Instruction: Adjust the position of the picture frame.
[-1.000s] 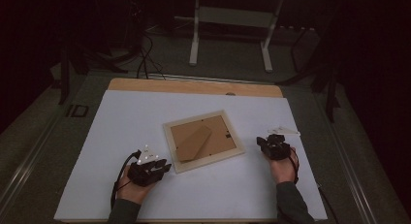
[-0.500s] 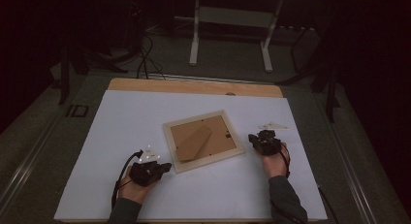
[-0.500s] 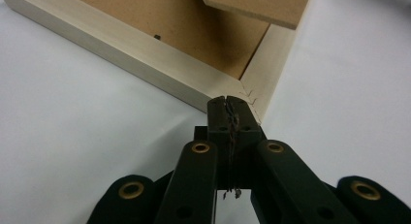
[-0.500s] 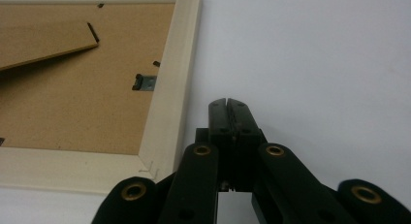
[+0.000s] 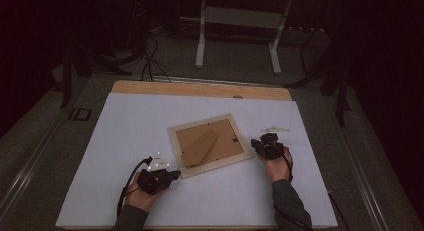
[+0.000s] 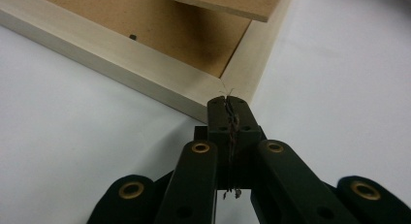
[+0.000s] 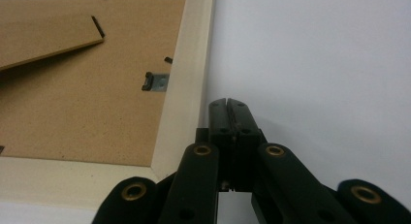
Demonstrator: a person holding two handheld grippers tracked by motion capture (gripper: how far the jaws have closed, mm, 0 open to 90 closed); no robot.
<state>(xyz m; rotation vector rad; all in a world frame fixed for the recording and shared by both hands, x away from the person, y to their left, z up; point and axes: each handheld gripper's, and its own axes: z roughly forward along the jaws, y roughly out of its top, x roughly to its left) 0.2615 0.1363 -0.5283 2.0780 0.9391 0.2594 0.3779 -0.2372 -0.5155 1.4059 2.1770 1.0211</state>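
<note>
A pale wooden picture frame (image 5: 202,122) lies face down in the middle of the white table cover, its brown back board (image 5: 230,140) up and its fold-out stand (image 5: 201,147) lying flat on it. My left gripper (image 5: 176,174) sits at the frame's near-left corner, jaws shut and empty; in the left gripper view the gripper (image 6: 228,105) tip touches that corner of the frame (image 6: 145,64). My right gripper (image 5: 256,144) lies shut and empty at the frame's right edge. In the right gripper view the gripper (image 7: 228,107) rests right beside the frame's rim (image 7: 186,78), near a metal hanger clip (image 7: 156,81).
The white cover (image 5: 125,131) spreads over a wooden table whose bare edge (image 5: 200,89) shows at the back. A small pale item (image 5: 275,128) lies on the cover beyond my right gripper. A desk's legs (image 5: 201,41) and cables stand on the dark floor behind.
My right hand has slid left and slightly down the table, bringing its gripper up against the frame's right edge. The left hand and the frame have stayed in place.
</note>
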